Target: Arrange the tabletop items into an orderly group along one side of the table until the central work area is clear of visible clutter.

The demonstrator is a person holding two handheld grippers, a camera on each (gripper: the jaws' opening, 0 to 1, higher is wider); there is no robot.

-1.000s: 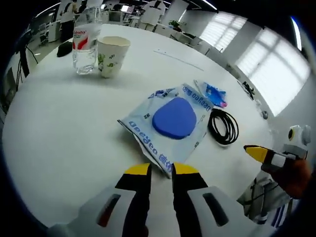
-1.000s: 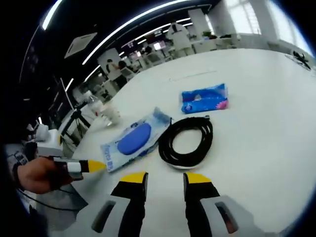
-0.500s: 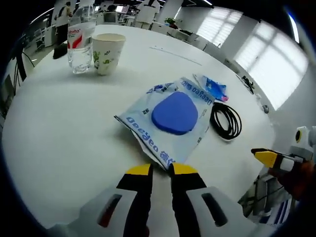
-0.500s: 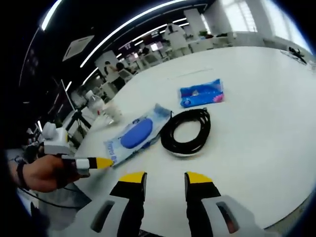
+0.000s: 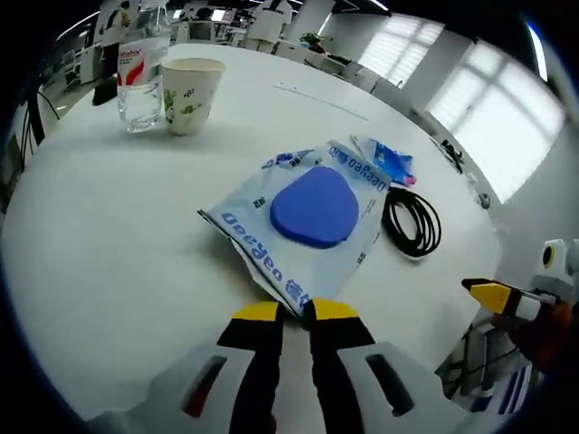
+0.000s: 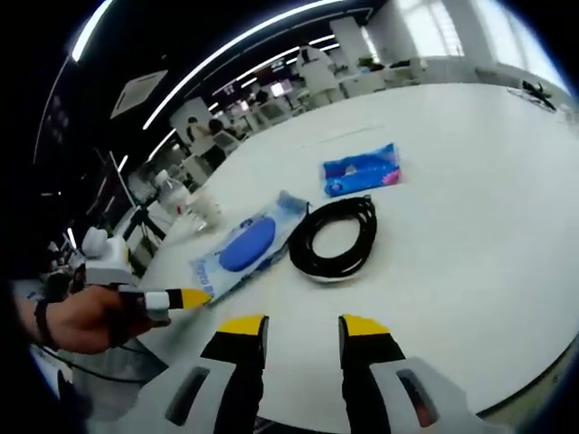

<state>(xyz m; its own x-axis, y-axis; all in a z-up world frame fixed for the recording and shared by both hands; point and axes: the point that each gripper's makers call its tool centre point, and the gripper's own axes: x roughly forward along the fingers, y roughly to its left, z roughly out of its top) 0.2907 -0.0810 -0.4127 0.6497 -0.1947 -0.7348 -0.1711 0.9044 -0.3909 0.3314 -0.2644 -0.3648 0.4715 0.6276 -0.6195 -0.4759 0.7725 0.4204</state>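
Where the left tongs (image 5: 295, 314) meet the near corner of the clear packet (image 5: 308, 221), their yellow tips stand almost together with the plastic edge running in between them, so they seem to be pinching that corner, probably to drag the packet off the middle of the desk (image 5: 109, 244). Whether the film is truly clamped or only lies over the tips is hard to judge, since the contact sits right at the tip line. The packet lies flat with a blue pad (image 5: 315, 207) showing through it, and its printed lettering is too warped to read.

The right tongs (image 6: 294, 327) hang above bare desk with a plain gap between their tips, holding nothing, as if waiting for their turn. Just beyond them lies a coiled black cable (image 6: 336, 240), touching the packet's far end, and farther off a small blue pouch (image 6: 362, 169) rests apart from it.

At the desk's far side a water bottle (image 5: 137, 74) and a paper cup (image 5: 190, 94) stand upright side by side, which looks like the natural spot for grouping the rest. The bottle's top is cut off by the view's edge.
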